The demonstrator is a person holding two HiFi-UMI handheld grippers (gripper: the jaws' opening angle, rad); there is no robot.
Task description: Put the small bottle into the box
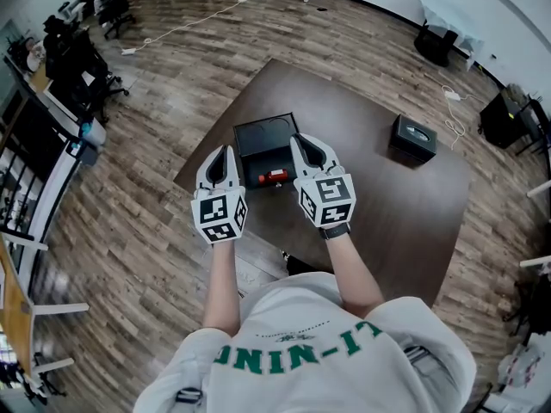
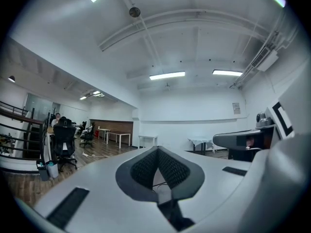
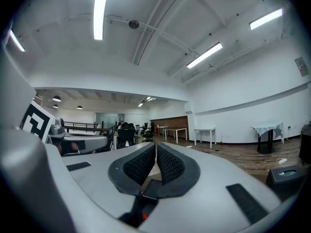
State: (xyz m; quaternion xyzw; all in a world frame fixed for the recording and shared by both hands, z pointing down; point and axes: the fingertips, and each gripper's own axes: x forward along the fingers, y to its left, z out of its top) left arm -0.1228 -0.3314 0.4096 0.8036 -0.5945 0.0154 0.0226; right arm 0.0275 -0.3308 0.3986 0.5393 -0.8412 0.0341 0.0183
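The small red bottle [image 1: 274, 177] lies on its side on the brown table [image 1: 379, 196], at the foot of the near wall of the open black box [image 1: 263, 141]. My left gripper [image 1: 225, 151] hovers just left of the bottle, with its jaws shut and nothing between them [image 2: 158, 149]. Just right of the bottle is my right gripper [image 1: 302, 141], whose jaws are also shut and empty [image 3: 156, 145]. Both gripper views look out level across the room, so neither shows the bottle clearly.
A second, closed black box [image 1: 413, 138] [image 3: 286, 174] stands at the table's right side. The person stands at the table's near edge. Office chairs and desks [image 1: 82, 54] line the far left of the wooden floor, and cables run across it.
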